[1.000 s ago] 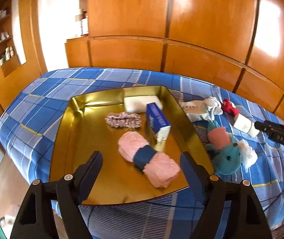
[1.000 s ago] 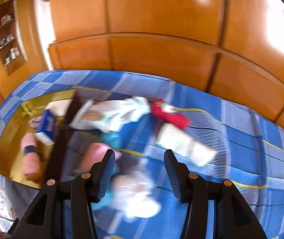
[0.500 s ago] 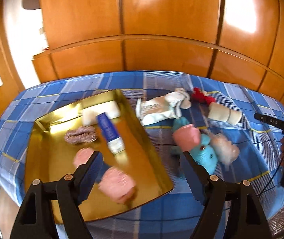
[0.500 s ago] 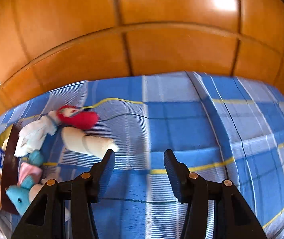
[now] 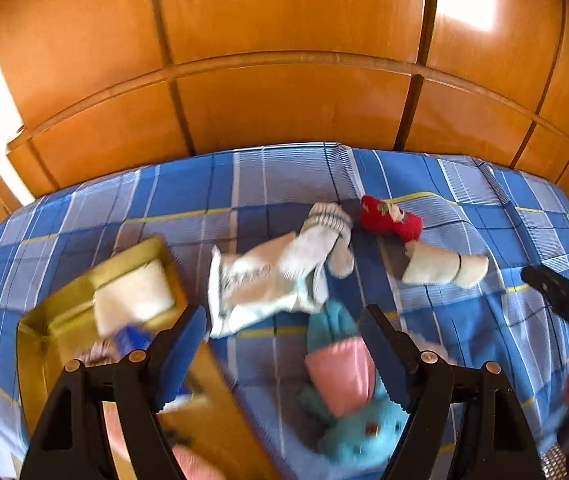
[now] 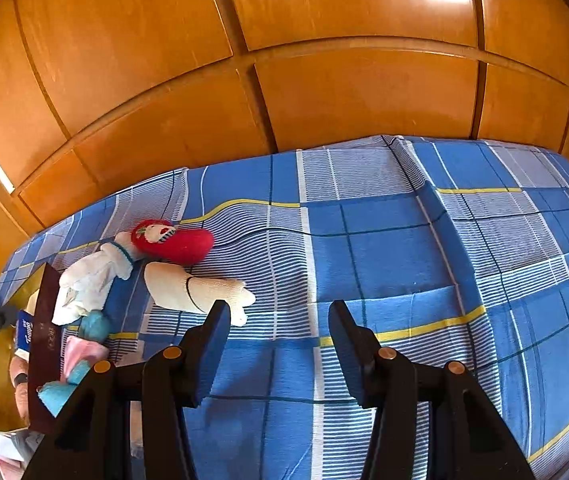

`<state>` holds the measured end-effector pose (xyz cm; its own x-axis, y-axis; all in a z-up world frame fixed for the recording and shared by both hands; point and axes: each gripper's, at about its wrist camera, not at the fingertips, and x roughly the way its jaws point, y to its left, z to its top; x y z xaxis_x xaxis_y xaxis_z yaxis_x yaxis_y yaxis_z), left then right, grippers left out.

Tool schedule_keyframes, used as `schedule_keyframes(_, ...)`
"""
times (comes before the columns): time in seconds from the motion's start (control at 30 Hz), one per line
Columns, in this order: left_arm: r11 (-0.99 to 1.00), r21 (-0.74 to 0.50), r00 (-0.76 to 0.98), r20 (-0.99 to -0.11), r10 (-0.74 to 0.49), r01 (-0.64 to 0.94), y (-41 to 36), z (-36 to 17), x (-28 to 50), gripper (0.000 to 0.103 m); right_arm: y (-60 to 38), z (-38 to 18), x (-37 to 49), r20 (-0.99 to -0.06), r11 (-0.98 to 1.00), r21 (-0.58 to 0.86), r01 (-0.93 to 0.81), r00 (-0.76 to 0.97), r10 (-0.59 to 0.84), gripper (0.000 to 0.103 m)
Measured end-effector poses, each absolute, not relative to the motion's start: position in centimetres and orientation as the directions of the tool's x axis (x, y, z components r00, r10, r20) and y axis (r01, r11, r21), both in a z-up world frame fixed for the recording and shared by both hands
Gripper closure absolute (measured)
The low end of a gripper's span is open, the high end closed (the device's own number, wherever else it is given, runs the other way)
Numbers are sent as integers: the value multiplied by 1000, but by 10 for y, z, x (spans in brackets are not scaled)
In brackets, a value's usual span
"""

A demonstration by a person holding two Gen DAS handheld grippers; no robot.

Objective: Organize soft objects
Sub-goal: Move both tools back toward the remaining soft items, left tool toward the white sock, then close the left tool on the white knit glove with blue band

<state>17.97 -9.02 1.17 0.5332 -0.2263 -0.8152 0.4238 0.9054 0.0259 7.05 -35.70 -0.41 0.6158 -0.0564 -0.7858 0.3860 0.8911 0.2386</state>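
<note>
Soft objects are partly sorted: beside the gold tray (image 5: 64, 312), which already holds a few, a turquoise plush (image 5: 356, 428), white socks (image 5: 276, 276), red toy (image 6: 176, 240) and cream roll (image 6: 192, 288) wait on the bed (image 6: 404, 248), both grippers' jaws spread and empty.

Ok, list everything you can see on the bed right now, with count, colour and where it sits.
Checked bedspread: one, blue, white and yellow, covering the bed.
Shallow metal tray: one, gold, left side, holding blurred items.
Pale sock bundle: one, white-grey, beside the tray.
Red plush sock: one, red, far side.
Rolled cream sock: one, cream, just in front of the red one.
Turquoise plush toy with pink part: one, under the left fingers.
Left gripper: black, open.
Right gripper: black, open, over bare bedspread.
</note>
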Motion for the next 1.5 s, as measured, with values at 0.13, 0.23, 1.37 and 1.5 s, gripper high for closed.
schedule_keyframes(0.13, 887, 64, 527, -823, -212, 457, -117, 5, 206, 23, -357, -4, 71, -786, 888, 247, 387, 616, -50, 52)
schedule_keyframes(0.23, 864, 98, 506, -841, -193, 493, -141, -8, 226, 23, -358, -4, 71, -784, 884, 258, 390, 619, -45, 52)
schedule_keyframes(1.37, 842, -35, 479, -809, -340, 539, -157, 9, 248, 64, -355, -18, 76, -797, 880, 276, 386, 603, -14, 52)
schedule_keyframes(1.5, 831, -59, 485, -789, -378, 553, -145, 27, 231, 64, -350, -21, 77, -804, 894, 245, 376, 593, -29, 52)
